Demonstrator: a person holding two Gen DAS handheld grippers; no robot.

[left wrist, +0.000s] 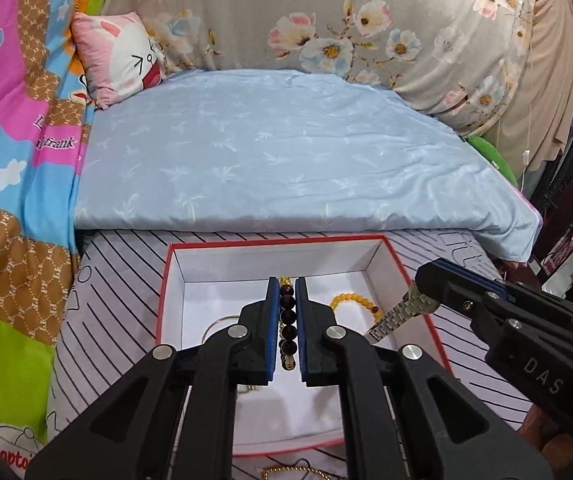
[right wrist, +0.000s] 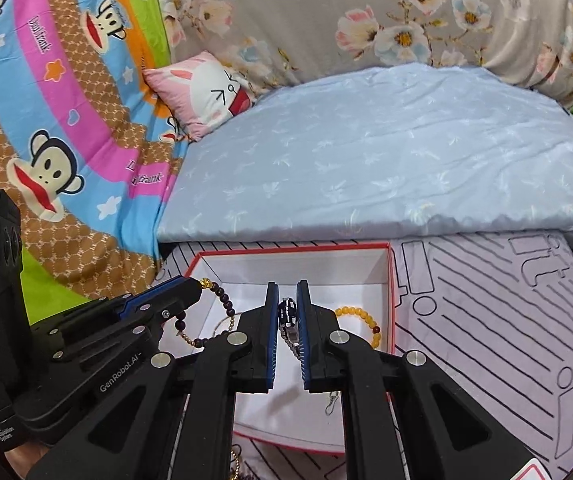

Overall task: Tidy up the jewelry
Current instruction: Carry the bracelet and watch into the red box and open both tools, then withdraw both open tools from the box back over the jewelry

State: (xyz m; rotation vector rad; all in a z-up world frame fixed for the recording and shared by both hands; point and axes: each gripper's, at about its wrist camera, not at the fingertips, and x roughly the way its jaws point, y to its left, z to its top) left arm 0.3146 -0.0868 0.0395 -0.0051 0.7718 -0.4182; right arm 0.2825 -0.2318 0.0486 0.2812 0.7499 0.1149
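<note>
While both loads hang over the red-rimmed box (left wrist: 166, 280), the left gripper (left wrist: 286, 320) jaws clamp a dark bead bracelet (left wrist: 287, 320) and the right gripper (right wrist: 286, 316) jaws pinch a metal watch (right wrist: 288, 314). Yellow bracelet (left wrist: 350, 300) already inside at two o'clock; gold chain (left wrist: 286, 470) waits outside at six.

"GenRobot.AI" on left gripper (right wrist: 202, 285)
</note>
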